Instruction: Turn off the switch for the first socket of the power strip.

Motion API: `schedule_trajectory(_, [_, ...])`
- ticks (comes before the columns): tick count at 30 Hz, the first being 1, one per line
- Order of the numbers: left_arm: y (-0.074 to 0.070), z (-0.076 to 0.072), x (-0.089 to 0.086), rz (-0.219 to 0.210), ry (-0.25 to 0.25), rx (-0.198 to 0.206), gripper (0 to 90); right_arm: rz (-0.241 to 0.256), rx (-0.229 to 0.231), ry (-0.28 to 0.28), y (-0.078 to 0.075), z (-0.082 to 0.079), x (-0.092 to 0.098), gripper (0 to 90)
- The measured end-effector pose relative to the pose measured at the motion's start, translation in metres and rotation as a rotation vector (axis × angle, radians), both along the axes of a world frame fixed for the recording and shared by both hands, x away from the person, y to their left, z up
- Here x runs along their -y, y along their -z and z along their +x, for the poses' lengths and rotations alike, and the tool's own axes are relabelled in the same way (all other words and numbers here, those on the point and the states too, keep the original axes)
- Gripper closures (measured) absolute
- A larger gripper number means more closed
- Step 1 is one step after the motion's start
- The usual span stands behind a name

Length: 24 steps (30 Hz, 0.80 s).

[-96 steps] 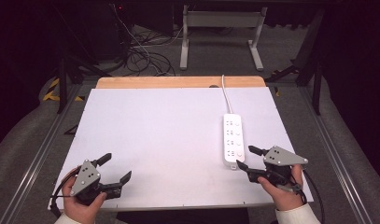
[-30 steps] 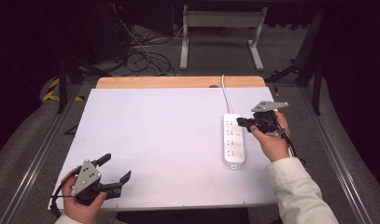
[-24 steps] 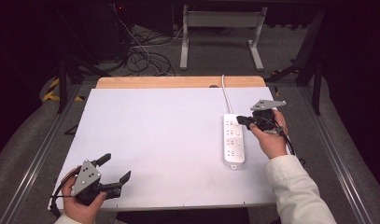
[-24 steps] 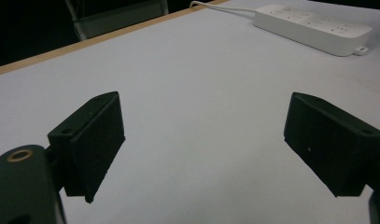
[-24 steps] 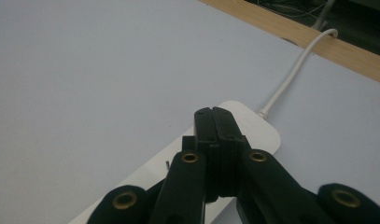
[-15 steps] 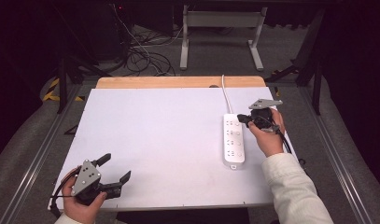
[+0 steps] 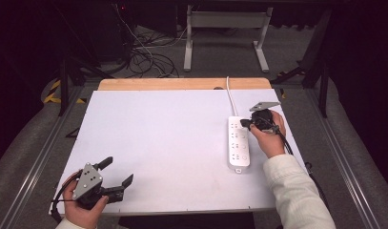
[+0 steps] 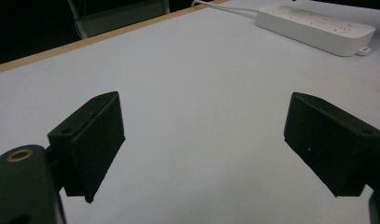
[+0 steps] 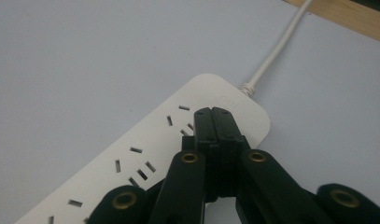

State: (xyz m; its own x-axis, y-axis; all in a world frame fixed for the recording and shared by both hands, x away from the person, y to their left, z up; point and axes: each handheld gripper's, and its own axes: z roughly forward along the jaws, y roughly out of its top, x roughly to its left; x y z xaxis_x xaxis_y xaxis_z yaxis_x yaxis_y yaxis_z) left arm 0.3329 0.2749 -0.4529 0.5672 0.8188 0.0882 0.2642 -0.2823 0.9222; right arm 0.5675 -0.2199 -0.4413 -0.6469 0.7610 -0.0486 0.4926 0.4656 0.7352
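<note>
White plastic power strip, long and flat with rounded corners, lies on the right side of the white tabletop, its length running away from us. We count several groups of slotted sockets along its top face; in the right gripper view the slots read as short dark bars, some straight and some angled in pairs. A faint embossed mark sits near the cord end of the strip, too soft for us to read. At the near end we note a small round button. A white cord leaves the far end and runs toward the wooden edge strip at the back of the table.

Our right gripper is at the strip's far end, jaws pressed together with nothing between them, tips over the sockets nearest the cord; whether they touch the surface we cannot tell. Our left gripper rests at the near left corner of the table, well apart from the strip, jaws spread wide and empty.
</note>
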Motion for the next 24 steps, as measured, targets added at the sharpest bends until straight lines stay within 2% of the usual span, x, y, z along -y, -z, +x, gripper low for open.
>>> schedule_trajectory(8, [0.0003, 0.0002, 0.0002, 0.000, 0.000, -0.001, 12.7, -0.023, -0.015, 0.009, 0.0044, 0.0033, -0.0005, 90.0])
schedule_trajectory(24, [0.0005, 0.0003, -0.0010, 0.001, -0.009, 0.000, 13.1, -0.054, -0.006, 0.017, 0.0093, 0.0056, -0.0034, 90.0])
